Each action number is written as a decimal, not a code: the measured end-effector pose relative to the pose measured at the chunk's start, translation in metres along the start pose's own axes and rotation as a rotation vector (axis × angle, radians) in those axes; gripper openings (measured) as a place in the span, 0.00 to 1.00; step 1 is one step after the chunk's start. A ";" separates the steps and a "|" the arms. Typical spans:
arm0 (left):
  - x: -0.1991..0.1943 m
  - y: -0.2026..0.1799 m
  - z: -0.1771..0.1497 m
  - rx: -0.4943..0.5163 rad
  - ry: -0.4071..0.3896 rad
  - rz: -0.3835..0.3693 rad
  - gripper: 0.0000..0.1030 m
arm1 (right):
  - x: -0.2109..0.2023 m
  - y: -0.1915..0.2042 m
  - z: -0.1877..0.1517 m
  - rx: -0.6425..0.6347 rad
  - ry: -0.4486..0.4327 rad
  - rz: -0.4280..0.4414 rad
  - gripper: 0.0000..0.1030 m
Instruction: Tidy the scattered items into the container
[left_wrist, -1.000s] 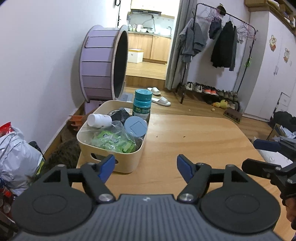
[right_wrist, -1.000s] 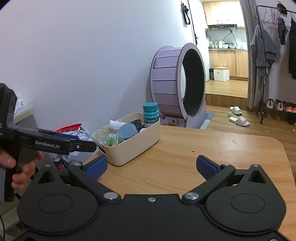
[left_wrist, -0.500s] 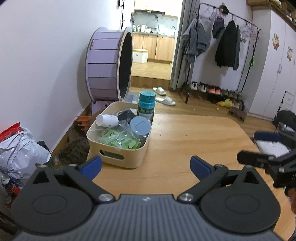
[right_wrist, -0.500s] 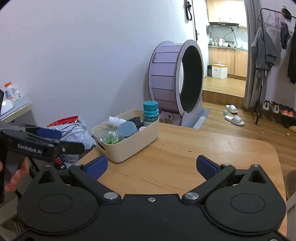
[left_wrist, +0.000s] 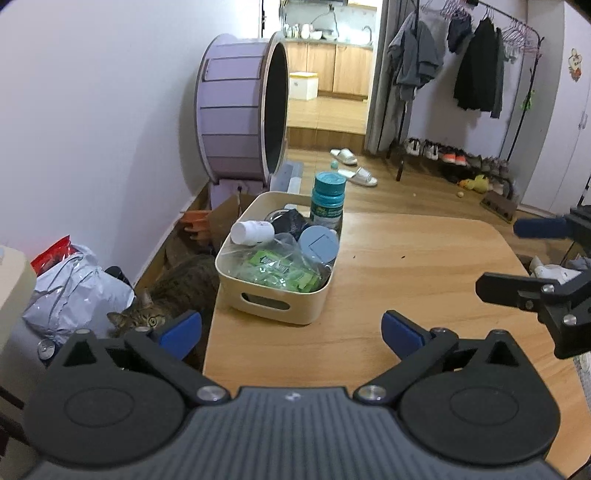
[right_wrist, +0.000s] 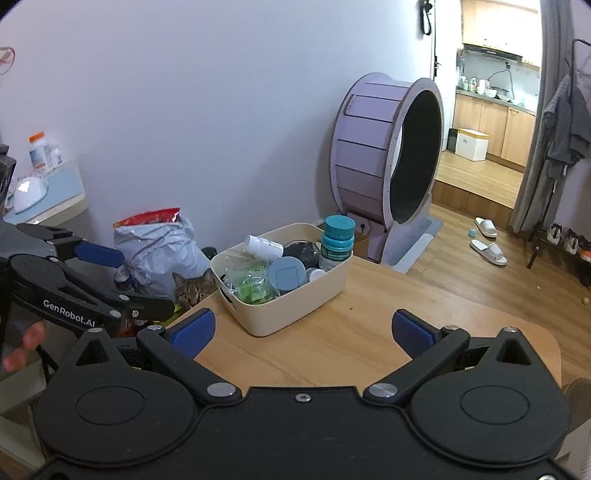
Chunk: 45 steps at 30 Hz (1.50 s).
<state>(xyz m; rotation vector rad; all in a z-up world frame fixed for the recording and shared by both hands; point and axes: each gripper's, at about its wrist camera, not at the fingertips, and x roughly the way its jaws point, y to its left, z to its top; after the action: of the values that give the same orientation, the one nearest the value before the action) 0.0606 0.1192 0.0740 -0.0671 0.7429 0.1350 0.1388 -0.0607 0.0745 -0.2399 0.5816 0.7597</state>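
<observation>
A cream container (left_wrist: 258, 301) stands on the wooden table (left_wrist: 424, 266) near its left edge. It also shows in the right wrist view (right_wrist: 303, 306). It holds a teal-capped bottle (left_wrist: 328, 201), a white bottle (left_wrist: 252, 232), a grey-lidded jar (left_wrist: 318, 243), a dark pouch and a clear bag of green packets (left_wrist: 275, 267). My left gripper (left_wrist: 291, 328) is open and empty, well back from the container. My right gripper (right_wrist: 301, 330) is open and empty, also back from it.
A tabby cat (left_wrist: 173, 295) looks up from the floor left of the table; it also shows in the right wrist view (right_wrist: 192, 290). A silver bag (left_wrist: 74, 291) and a purple cat wheel (left_wrist: 243, 110) stand by the wall. A clothes rack and shoes are at the far right.
Both grippers have pulled back and up from the container. The left gripper's jaws have opened wider. The cat's face has come into view.
</observation>
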 end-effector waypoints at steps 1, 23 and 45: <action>0.000 0.000 0.002 0.004 0.004 0.004 1.00 | 0.002 0.002 0.004 -0.014 0.008 -0.002 1.00; 0.021 0.010 0.028 0.045 0.091 0.026 1.00 | 0.054 0.005 0.048 -0.125 0.204 0.005 1.00; 0.027 0.009 0.030 0.049 0.105 0.025 1.00 | 0.047 -0.007 0.049 -0.138 0.228 0.001 1.00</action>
<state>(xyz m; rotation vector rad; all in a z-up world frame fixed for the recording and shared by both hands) 0.0985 0.1341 0.0776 -0.0179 0.8519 0.1382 0.1907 -0.0181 0.0875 -0.4582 0.7450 0.7798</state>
